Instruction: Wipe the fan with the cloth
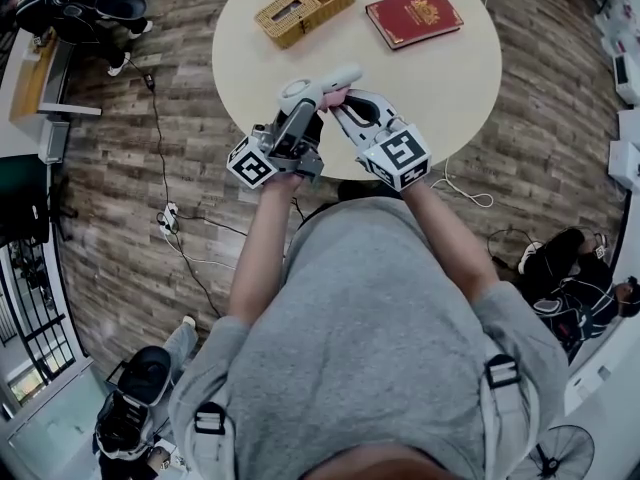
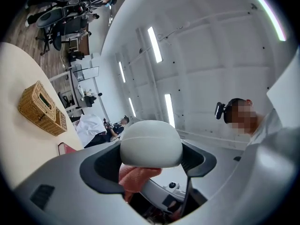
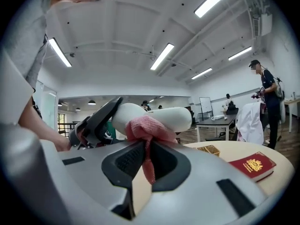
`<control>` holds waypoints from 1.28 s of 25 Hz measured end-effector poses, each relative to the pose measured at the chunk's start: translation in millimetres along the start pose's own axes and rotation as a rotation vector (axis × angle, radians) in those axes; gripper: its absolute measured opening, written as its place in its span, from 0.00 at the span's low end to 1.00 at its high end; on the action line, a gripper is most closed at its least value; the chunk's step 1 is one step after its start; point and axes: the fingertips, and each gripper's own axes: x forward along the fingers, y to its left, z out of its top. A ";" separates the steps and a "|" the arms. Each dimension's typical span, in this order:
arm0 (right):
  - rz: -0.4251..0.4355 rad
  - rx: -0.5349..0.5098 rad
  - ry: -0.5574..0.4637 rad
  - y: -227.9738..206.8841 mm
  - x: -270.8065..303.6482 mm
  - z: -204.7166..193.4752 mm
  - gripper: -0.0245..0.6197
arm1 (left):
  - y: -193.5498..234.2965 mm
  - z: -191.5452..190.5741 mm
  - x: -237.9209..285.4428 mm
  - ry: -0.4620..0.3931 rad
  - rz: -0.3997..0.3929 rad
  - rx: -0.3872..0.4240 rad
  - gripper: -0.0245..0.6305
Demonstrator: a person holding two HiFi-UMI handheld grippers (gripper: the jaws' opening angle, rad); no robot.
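Note:
I see a small white hand-held fan (image 1: 318,85) held over the near edge of the round table (image 1: 455,83). My left gripper (image 1: 297,120) is shut on the fan; in the left gripper view its rounded white end (image 2: 151,143) fills the gap between the jaws. My right gripper (image 1: 347,110) is shut on a pink cloth (image 3: 148,128), which lies bunched against the fan's white body (image 3: 171,117). A fold of the cloth (image 2: 136,174) shows under the fan in the left gripper view. The two grippers meet nose to nose.
A wicker basket (image 1: 305,6) and a red book (image 1: 413,15) lie on the far half of the table. Cables (image 1: 175,223) trail over the wooden floor at the left. Office chairs and other people stand farther off.

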 end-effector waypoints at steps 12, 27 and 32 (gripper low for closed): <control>-0.151 0.016 -0.061 -59.8 -30.6 20.5 0.10 | -17.0 -5.3 -3.8 0.040 -0.113 -0.037 0.62; -0.111 0.034 -0.104 -63.8 -39.0 35.2 0.10 | 2.5 -30.2 -14.3 0.207 -0.022 0.062 0.62; -0.081 -0.005 -0.071 -51.9 -38.3 27.4 0.10 | 11.2 -40.2 -16.1 0.256 0.055 0.136 0.62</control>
